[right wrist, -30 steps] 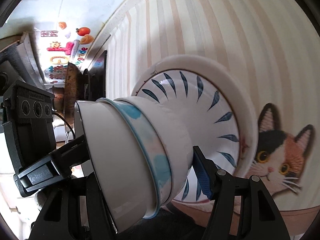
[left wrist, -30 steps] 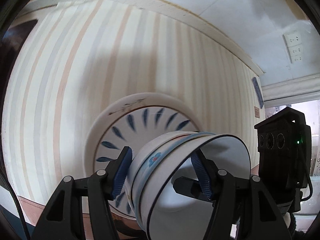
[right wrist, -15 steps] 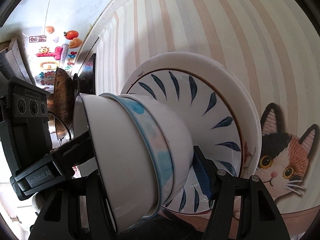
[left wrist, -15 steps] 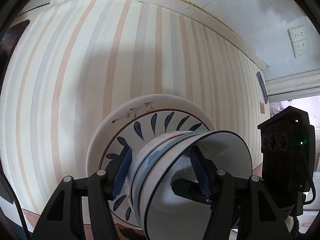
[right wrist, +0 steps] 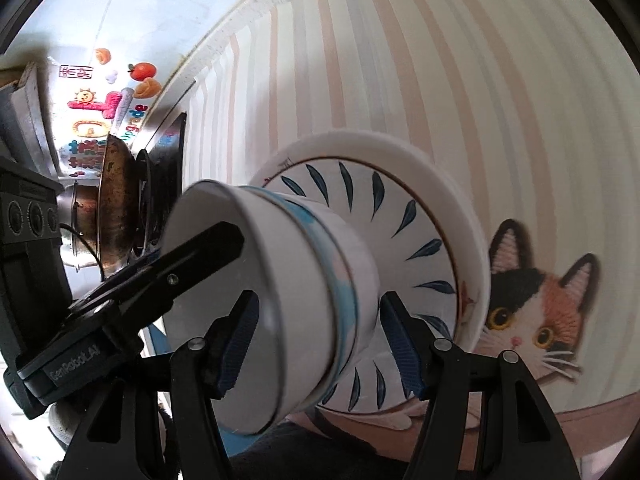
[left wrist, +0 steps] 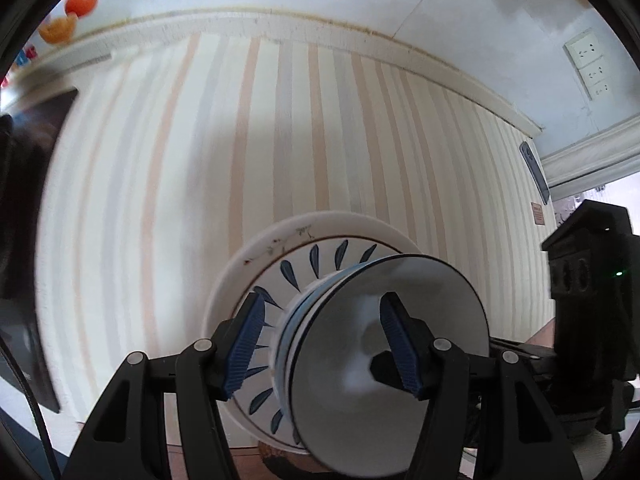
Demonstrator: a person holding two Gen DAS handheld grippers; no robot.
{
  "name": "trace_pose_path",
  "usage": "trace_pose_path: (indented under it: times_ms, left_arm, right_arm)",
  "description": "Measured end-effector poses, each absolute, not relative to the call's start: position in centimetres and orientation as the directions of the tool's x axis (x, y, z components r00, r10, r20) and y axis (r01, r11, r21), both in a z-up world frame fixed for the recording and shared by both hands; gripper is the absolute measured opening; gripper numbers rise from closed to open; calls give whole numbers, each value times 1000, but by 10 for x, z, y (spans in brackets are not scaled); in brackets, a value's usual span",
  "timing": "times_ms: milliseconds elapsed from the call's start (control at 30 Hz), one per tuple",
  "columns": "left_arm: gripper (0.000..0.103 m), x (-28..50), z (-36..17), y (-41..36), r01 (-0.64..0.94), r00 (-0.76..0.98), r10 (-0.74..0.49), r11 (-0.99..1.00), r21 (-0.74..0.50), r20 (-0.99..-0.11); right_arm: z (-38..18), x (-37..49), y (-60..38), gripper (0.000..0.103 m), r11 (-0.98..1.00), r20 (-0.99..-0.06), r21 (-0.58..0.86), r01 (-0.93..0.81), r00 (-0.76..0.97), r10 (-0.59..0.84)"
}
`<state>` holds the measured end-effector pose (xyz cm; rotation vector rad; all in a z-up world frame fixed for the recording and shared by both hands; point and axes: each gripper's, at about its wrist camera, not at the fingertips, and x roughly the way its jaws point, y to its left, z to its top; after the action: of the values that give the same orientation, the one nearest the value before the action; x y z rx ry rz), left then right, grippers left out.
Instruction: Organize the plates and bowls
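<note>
Left gripper (left wrist: 322,346) spread, straddling rim of nested bowls (left wrist: 384,364), one finger inside. Right gripper (right wrist: 320,346) likewise spread around the bowl walls; contact indeterminable. Bowls stacked on blue-leaf plate (right wrist: 404,216), atop larger white plate (right wrist: 472,240). Beyond, striped cloth (left wrist: 280,140) with cat patch (right wrist: 536,312).

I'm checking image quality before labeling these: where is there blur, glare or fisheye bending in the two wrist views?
Left wrist view: the far left edge is smeared, the striped tablecloth bows, and the bowls show a soft bright patch. Right wrist view: the nearest bowl rim is slightly soft, the cat print is crisp, the stripes curve strongly.
</note>
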<state>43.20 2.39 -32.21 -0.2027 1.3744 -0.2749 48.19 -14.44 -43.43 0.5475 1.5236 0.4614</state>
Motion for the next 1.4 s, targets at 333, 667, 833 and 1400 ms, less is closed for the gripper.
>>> trace_pose_path:
  times_ms: [333, 667, 833, 1400]
  left_arm:
    - [71, 409, -279, 35, 92, 292, -204, 978, -185, -934]
    - [102, 379, -239, 53, 59, 445, -139, 990, -126, -885]
    - [102, 357, -219, 56, 50, 501, -134, 991, -126, -855]
    - [103, 244, -141, 53, -58, 684, -13, 996, -73, -729]
  right_arm:
    - [-362, 455, -154, 93, 897, -879, 437, -64, 181, 441]
    - [-294, 414, -157, 99, 966, -883, 247, -81, 392, 259]
    - [-272, 392, -160, 99, 975, -877, 210, -73, 427, 221]
    - [-193, 285, -183, 100, 978, -802, 155, -141, 560, 208]
